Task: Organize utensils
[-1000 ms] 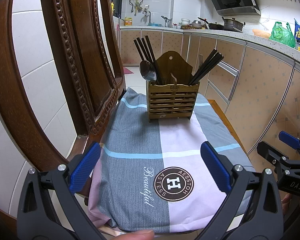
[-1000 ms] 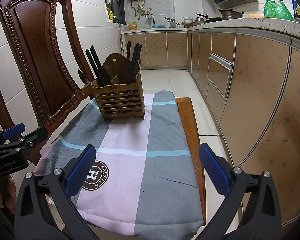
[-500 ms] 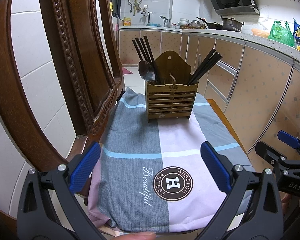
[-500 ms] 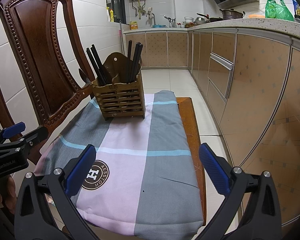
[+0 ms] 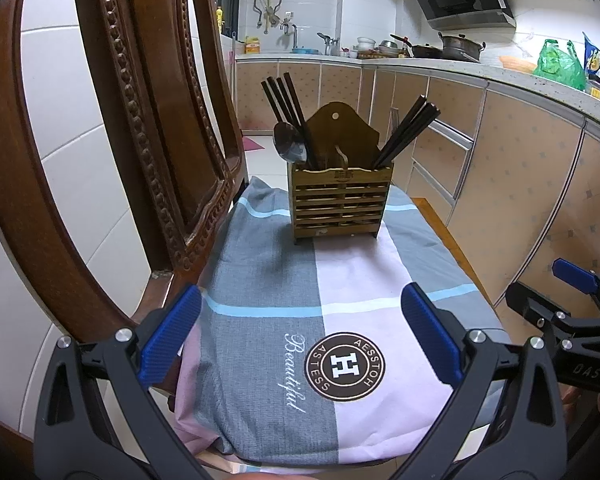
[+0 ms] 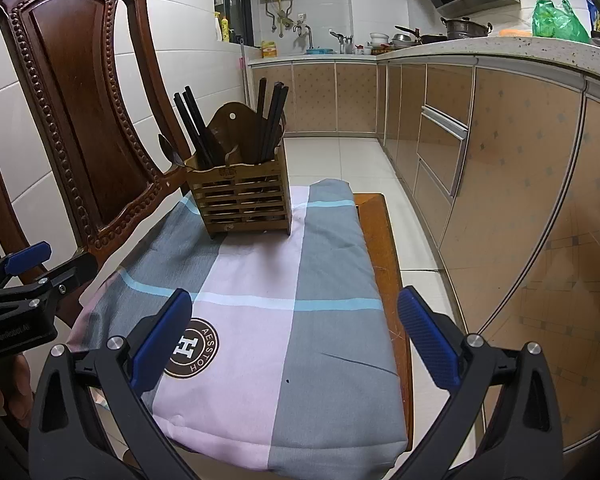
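A slatted wooden utensil holder (image 5: 340,204) stands at the far end of a cloth-covered chair seat, also in the right wrist view (image 6: 242,206). Dark chopsticks (image 5: 286,108) and a metal spoon (image 5: 288,142) stand in its left part, more dark chopsticks (image 5: 408,130) in its right part. My left gripper (image 5: 300,336) is open and empty over the near end of the cloth. My right gripper (image 6: 294,338) is open and empty, beside it on the right. Each gripper shows at the edge of the other's view.
The plaid grey and pink cloth (image 5: 284,304) covers the seat. The carved wooden chair back (image 6: 80,120) rises on the left. Kitchen cabinets (image 6: 500,168) run along the right, with tiled floor (image 6: 340,160) beyond the seat. The bare seat edge (image 6: 384,240) shows on the right.
Both grippers have edged slightly forward toward the holder. Nothing was taken hold of or let go.
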Motion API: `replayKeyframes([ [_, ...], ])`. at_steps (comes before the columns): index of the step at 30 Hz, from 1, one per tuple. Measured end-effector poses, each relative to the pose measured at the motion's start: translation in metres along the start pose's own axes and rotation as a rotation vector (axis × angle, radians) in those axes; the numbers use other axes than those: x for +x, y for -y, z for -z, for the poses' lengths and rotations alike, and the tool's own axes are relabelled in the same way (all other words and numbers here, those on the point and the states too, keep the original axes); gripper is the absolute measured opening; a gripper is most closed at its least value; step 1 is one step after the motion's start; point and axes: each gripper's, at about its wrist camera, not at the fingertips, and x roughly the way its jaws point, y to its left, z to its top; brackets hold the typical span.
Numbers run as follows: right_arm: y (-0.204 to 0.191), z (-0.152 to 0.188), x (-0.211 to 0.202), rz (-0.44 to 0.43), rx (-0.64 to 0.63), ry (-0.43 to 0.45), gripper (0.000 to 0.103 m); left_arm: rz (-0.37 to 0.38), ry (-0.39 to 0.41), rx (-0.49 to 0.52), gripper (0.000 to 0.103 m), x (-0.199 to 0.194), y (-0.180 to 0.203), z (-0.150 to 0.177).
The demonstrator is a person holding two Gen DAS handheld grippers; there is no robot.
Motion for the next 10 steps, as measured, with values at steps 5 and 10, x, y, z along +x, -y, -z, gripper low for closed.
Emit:
replayKeyframes([
  [5, -0.0004, 0.0003, -0.0002, 0.0, -0.001, 0.0, 0.1, 0.011, -0.003, -0.012, 0.099, 0.0021, -0.0035, -0.0012],
  [10, -0.0008, 0.0, 0.0, 0.001, 0.001, 0.0, 0.1, 0.017, -0.01, -0.013, 0.099, 0.0042, -0.0049, -0.0016],
])
